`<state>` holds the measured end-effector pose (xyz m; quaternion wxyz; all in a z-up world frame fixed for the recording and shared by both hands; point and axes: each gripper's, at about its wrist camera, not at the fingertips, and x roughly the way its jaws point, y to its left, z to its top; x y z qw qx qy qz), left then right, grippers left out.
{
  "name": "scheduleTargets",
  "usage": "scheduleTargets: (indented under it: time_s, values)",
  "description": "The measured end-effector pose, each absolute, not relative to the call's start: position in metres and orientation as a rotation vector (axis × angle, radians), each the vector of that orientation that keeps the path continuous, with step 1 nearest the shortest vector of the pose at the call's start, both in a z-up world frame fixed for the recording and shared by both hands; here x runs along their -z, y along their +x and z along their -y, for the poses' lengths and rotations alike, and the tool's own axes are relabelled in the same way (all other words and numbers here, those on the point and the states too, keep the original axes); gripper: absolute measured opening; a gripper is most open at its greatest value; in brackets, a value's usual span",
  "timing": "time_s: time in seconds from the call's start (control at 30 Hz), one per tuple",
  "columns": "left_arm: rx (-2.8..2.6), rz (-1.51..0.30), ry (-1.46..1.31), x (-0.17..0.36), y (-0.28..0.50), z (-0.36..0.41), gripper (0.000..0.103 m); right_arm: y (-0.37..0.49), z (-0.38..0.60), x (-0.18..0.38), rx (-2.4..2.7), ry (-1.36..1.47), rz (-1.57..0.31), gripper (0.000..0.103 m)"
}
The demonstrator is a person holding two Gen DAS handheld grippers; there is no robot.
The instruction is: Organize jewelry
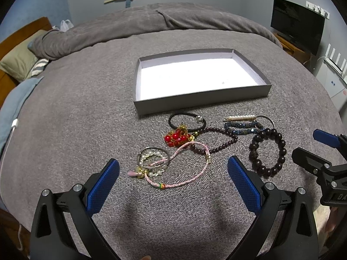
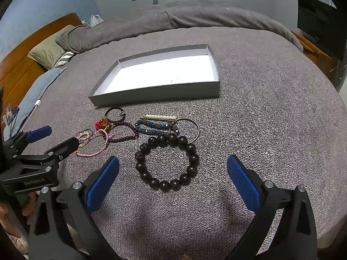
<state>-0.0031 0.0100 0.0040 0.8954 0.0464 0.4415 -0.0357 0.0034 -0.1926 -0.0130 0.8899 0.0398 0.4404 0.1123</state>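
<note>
In the right wrist view, the left gripper (image 2: pixel 61 137) covers part of the pink cord bracelet (image 2: pixel 95 149) and the pearl bangles (image 2: pixel 85 134). The dark bead bracelet (image 2: pixel 166 161) overlaps the silver ring (image 2: pixel 194 127). The television (image 2: pixel 318 21) is cut by the picture's edge.

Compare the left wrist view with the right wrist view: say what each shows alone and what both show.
Only the left wrist view shows the white wall hooks above the TV and the white appliance at far right. Only the right wrist view shows the small photo card at the left edge and the "GenRobot.AI" lettering on the left gripper. Both show the empty grey tray, the large dark bead bracelet, the pink cord bracelet and the pearl hair clip.
</note>
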Motion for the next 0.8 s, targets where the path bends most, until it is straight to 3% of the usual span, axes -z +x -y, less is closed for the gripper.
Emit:
scheduleTargets:
  time_s: [0.8]
  values:
    - [0.131, -0.864, 0.102, 0.008, -0.004, -0.017, 0.099, -0.006, 0.191, 0.017, -0.256, 0.008, -0.805, 0.098]
